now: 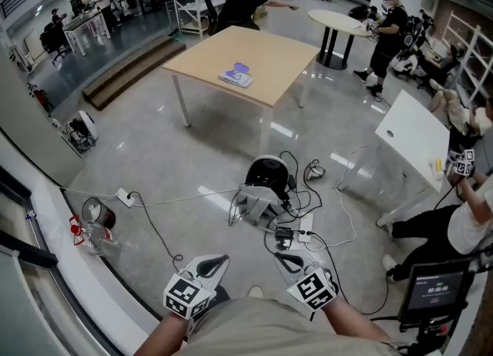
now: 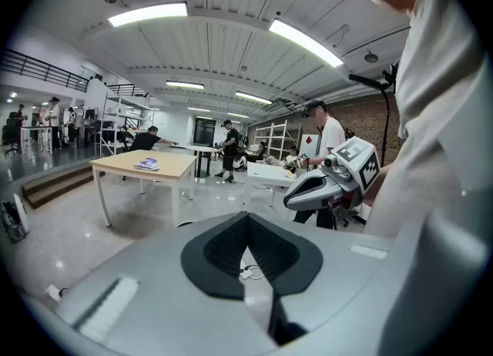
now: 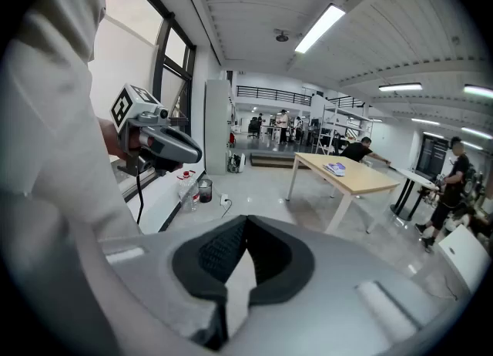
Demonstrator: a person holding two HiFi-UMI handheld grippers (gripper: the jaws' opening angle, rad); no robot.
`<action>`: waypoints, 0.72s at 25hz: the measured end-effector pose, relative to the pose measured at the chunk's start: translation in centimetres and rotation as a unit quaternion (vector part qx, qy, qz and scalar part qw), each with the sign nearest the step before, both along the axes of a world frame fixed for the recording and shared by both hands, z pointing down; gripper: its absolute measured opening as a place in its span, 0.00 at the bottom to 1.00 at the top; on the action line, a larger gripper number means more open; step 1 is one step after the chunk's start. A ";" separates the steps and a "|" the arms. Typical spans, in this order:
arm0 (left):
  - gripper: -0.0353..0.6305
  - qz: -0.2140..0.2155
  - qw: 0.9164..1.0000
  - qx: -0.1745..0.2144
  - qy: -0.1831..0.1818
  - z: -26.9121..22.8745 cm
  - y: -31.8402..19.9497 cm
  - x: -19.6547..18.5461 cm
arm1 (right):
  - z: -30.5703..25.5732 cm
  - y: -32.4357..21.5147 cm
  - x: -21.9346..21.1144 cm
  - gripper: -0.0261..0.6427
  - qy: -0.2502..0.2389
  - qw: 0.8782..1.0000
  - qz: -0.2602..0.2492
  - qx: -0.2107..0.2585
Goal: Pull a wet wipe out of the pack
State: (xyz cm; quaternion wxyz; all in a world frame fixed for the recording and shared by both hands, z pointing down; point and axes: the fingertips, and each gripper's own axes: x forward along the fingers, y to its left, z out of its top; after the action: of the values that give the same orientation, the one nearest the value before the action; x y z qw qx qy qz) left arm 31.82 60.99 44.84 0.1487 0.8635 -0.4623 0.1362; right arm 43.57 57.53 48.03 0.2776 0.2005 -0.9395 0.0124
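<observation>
The wet wipe pack (image 1: 236, 75) is a small white and purple packet lying on a light wooden table (image 1: 269, 77) far across the room. It also shows small in the left gripper view (image 2: 146, 164) and the right gripper view (image 3: 336, 168). Both grippers are held close to the person's body, far from the table. My left gripper (image 1: 218, 260) (image 2: 246, 219) is shut with nothing between its pads. My right gripper (image 1: 281, 257) (image 3: 245, 222) is shut and empty too. Each gripper shows in the other's view, the right one (image 2: 291, 199) and the left one (image 3: 194, 151).
Cables, a power strip and a round black-and-white device (image 1: 268, 173) lie on the glossy floor between me and the table. A water bottle (image 1: 96, 239) rests by the window ledge at left. A tilted white tabletop (image 1: 420, 142) and seated people are at right.
</observation>
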 end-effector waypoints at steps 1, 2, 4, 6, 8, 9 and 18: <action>0.06 0.001 1.000 0.003 0.000 -0.2 0.0 -0.3 | -0.2 0.0 -0.3 0.04 0.000 1.000 -0.001 0.003; 0.06 0.002 1.000 0.006 -0.001 -0.4 0.0 -0.5 | -0.4 0.0 -0.6 0.04 -0.001 1.000 -0.002 0.006; 0.06 0.004 1.000 0.011 -0.005 -0.8 -0.2 -1.0 | -0.9 -0.1 -1.3 0.04 -0.006 1.000 -0.006 0.005; 0.06 0.004 1.000 0.014 -0.014 -1.1 -0.5 -1.5 | -1.3 -0.4 -1.9 0.04 -0.011 1.000 -0.009 0.001; 0.06 0.003 1.000 0.014 -0.017 -1.3 -0.6 -1.8 | -1.7 -0.7 -2.2 0.04 -0.009 1.000 -0.012 0.000; 0.06 0.002 1.000 0.012 -0.016 -1.3 -0.7 -1.9 | -1.9 -0.8 -2.3 0.04 -0.007 1.000 -0.014 0.001; 0.06 0.003 1.000 0.008 -0.020 -1.4 -1.1 -2.2 | -2.3 -1.3 -3.5 0.04 -0.009 0.999 -0.034 -0.006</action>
State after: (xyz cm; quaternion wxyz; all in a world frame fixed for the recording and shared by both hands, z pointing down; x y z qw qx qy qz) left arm 29.60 59.85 43.45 0.1323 0.8631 -0.4636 0.1506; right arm 40.06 56.27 45.72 0.2705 0.1664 -0.9482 0.0104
